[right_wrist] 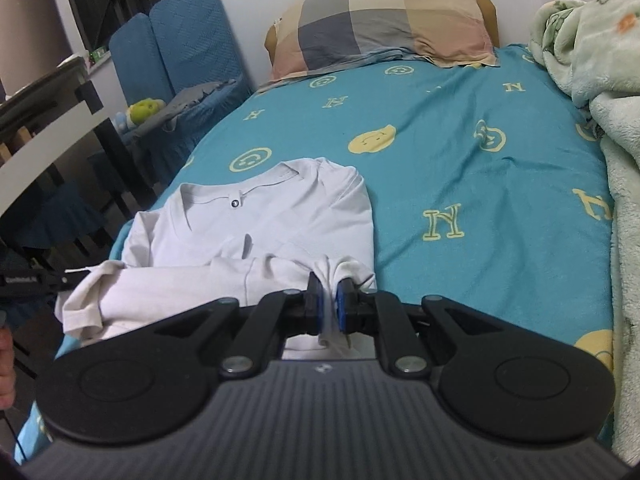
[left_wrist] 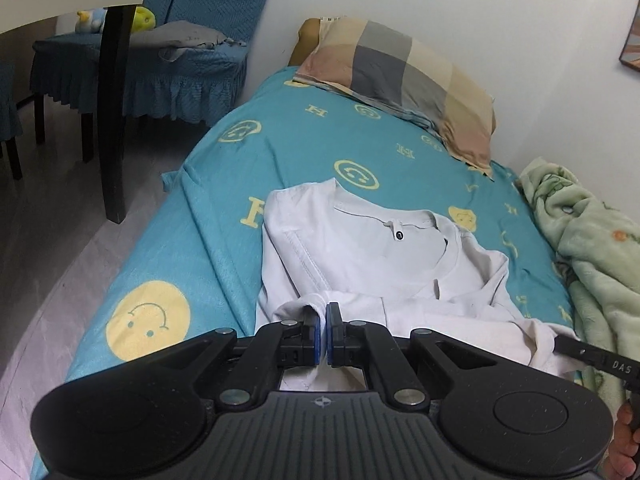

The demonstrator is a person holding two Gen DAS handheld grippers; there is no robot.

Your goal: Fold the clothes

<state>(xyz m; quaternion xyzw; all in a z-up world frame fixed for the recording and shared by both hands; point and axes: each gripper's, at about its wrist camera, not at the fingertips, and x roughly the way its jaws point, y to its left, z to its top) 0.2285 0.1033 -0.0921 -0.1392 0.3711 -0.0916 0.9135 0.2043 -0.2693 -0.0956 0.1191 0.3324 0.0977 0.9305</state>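
Nearest me, my left gripper (left_wrist: 323, 322) and right gripper (right_wrist: 329, 300) each pinch a bunched hem corner of the white cotton T-shirt (right_wrist: 256, 220), which lies sleeves-folded on the teal smiley-print bedsheet (right_wrist: 460, 152), collar toward the checked pillow (right_wrist: 384, 20). I'd lift both corners evenly toward that pillow, keeping the hem taut.

Dim, even indoor light with soft shadows and no glare; strong fisheye bending at the edges, dark vignetted corners, near gripper bodies slightly soft, far wall (left_wrist: 460, 8) evenly grey
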